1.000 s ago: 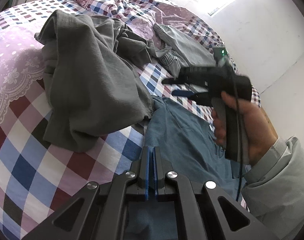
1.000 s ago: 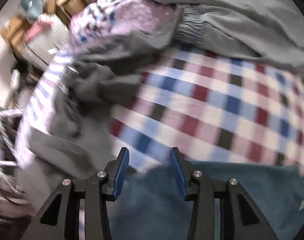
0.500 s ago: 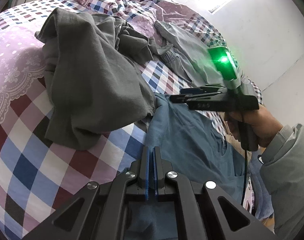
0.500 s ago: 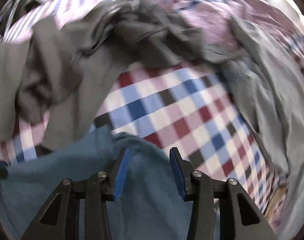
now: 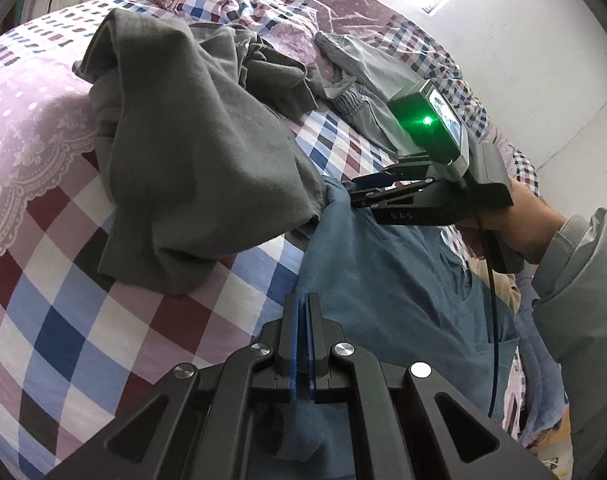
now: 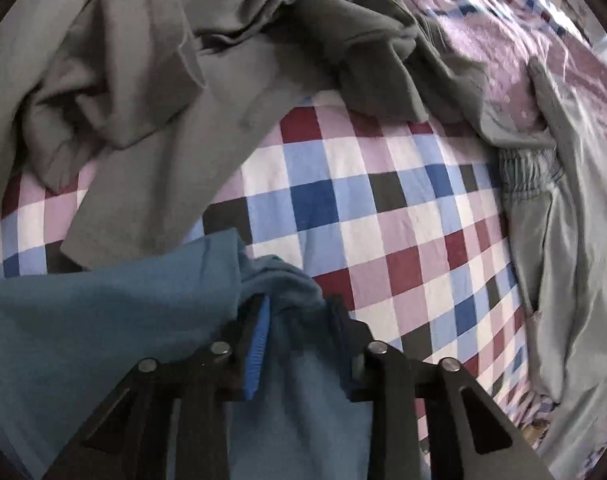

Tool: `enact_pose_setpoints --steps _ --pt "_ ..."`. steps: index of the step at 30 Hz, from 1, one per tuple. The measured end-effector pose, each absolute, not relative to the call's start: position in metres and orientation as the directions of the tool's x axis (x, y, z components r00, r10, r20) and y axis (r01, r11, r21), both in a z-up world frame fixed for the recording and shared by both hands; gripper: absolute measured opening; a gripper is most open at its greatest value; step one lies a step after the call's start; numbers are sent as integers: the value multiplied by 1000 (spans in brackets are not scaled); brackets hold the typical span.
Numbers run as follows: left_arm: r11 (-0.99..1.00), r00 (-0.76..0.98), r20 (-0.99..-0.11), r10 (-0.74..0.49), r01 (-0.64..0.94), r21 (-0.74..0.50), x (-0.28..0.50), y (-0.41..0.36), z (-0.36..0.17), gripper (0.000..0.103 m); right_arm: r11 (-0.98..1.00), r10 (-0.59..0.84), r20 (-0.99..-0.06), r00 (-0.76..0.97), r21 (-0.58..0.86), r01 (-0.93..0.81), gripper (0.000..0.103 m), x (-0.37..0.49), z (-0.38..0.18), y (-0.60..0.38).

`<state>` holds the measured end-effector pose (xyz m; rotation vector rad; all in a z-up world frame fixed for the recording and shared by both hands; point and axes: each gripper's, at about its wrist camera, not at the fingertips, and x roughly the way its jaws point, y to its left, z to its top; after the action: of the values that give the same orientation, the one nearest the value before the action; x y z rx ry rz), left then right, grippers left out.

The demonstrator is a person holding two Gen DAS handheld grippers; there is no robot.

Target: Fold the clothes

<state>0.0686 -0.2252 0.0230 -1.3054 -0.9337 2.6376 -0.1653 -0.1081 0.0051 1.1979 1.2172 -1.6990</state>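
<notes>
A blue shirt point(image 5: 383, 280) lies spread on the checked bedsheet point(image 5: 63, 320). My left gripper point(image 5: 302, 340) is shut on its near edge, and blue cloth shows under the fingers. My right gripper point(image 5: 353, 190), held by a hand point(image 5: 531, 220), is at the shirt's far corner beside a dark grey garment point(image 5: 191, 160). In the right wrist view the blue shirt point(image 6: 103, 320) bunches up between the fingers of the right gripper point(image 6: 299, 316), which have narrowed onto it. The cloth hides the fingertips.
The dark grey garment point(image 6: 143, 80) is heaped at the far left of the bedsheet point(image 6: 363, 208). Light grey trousers point(image 6: 563, 220) with an elastic waist lie to the right. A white wall point(image 5: 543, 60) runs along the bed's far side. A grey sleeve point(image 5: 583, 300) fills the right edge.
My right gripper swung onto the blue shirt's far corner and its fingers narrowed onto the bunched cloth. My left gripper stayed shut in place.
</notes>
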Motion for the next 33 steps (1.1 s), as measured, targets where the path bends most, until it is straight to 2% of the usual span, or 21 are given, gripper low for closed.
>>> enact_pose_setpoints --steps 7,10,11,13,16,20,22,23,24,25,26,27,28,29,33 --pt "-830 -692 -669 270 186 -527 74 -222 36 1 -286 -27 -866 -499 -471 834 7 -161 22 -109" --pt "-857 -668 -701 249 185 -481 71 -213 32 1 -330 -20 -822 -570 -532 779 7 -169 22 -120" --pt "-855 -661 -708 250 191 -481 70 -213 30 1 -352 3 -798 -602 -565 746 2 -175 18 -125" --pt "-851 -647 -719 254 204 -484 69 -214 26 1 -392 52 -747 -662 -625 675 0 -187 11 -135" --pt "-844 -625 -736 259 224 -487 67 -216 21 1 -475 67 -767 -638 -587 655 0 -204 2 -138" --pt "-818 -611 -741 280 252 -517 64 -222 16 3 -556 57 -740 -670 -581 594 3 -207 12 -125" --pt "-785 -629 -717 299 264 -560 65 -230 19 8 -635 20 -739 -673 -529 562 4 -203 31 -108" --pt "-767 -648 -698 306 267 -584 67 -235 21 18 -672 0 -739 -673 -499 547 6 -200 41 -98" --pt "-747 -666 -678 312 268 -608 69 -240 23 34 -709 -21 -740 -673 -463 532 7 -196 51 -87" --pt "-728 -684 -657 318 269 -631 71 -246 26 43 -741 -44 -739 -672 -427 518 9 -189 63 -74" --pt "-707 -701 -636 322 269 -654 74 -251 28 55 -764 -64 -735 -675 -399 507 16 -174 74 -61" --pt "-695 -727 -613 309 267 -668 77 -256 33 60 -787 -84 -728 -681 -371 493 22 -155 87 -47" --pt "-683 -753 -589 294 265 -680 82 -262 37 60 -802 -99 -721 -686 -349 484 32 -137 97 -34" --pt "-674 -774 -570 276 268 -689 86 -268 40 60 -812 -112 -714 -691 -335 478 37 -119 104 -23" --pt "-655 -792 -556 251 284 -700 91 -283 42 64 -860 -161 -681 -715 -258 439 41 -46 133 31"
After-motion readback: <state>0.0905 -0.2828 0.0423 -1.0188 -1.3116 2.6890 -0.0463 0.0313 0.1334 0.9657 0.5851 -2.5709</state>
